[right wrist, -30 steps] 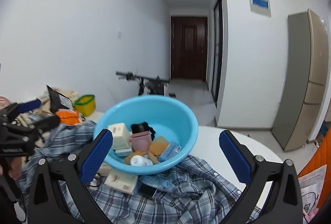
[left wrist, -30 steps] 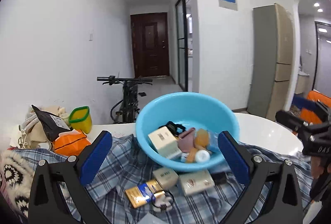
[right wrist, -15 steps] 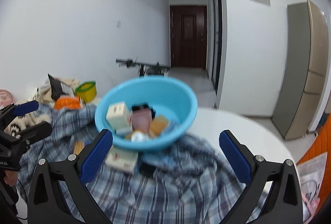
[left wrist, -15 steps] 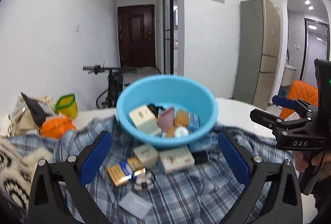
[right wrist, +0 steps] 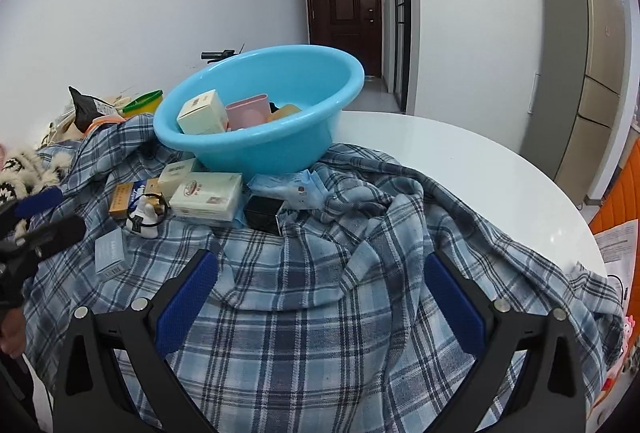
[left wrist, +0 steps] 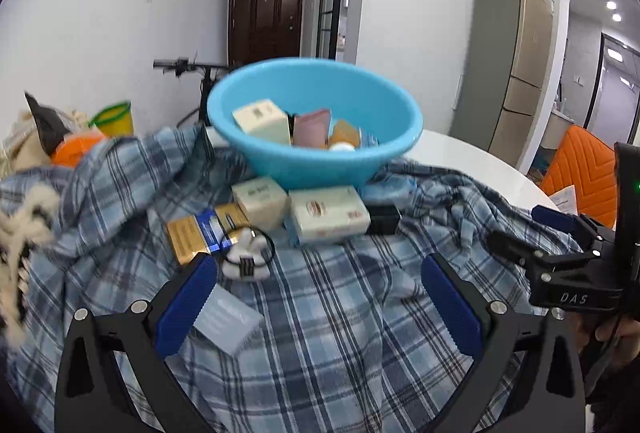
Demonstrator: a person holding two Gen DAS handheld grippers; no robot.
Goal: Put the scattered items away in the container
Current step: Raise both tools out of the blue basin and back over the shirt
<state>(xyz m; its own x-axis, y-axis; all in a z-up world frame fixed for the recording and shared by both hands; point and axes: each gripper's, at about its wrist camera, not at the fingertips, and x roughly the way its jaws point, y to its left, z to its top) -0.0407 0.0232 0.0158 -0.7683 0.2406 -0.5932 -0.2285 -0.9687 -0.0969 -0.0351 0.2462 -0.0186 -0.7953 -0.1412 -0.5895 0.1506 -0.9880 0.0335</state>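
Note:
A light blue basin sits on a plaid shirt and holds several small boxes and bottles. In front of it lie two cream boxes, a gold and blue pack, a black box, a white figurine with a black band and a pale flat box. My left gripper is open and empty, low over the shirt. My right gripper is open and empty, to the right of the items.
The round white table shows bare at the right. An orange bag, a yellow-green cup and a knitted cloth lie at the left. An orange chair stands at the right.
Both grippers have dropped lower and closer to the shirt, so the basin now sits higher in both views. Both stay open and empty.

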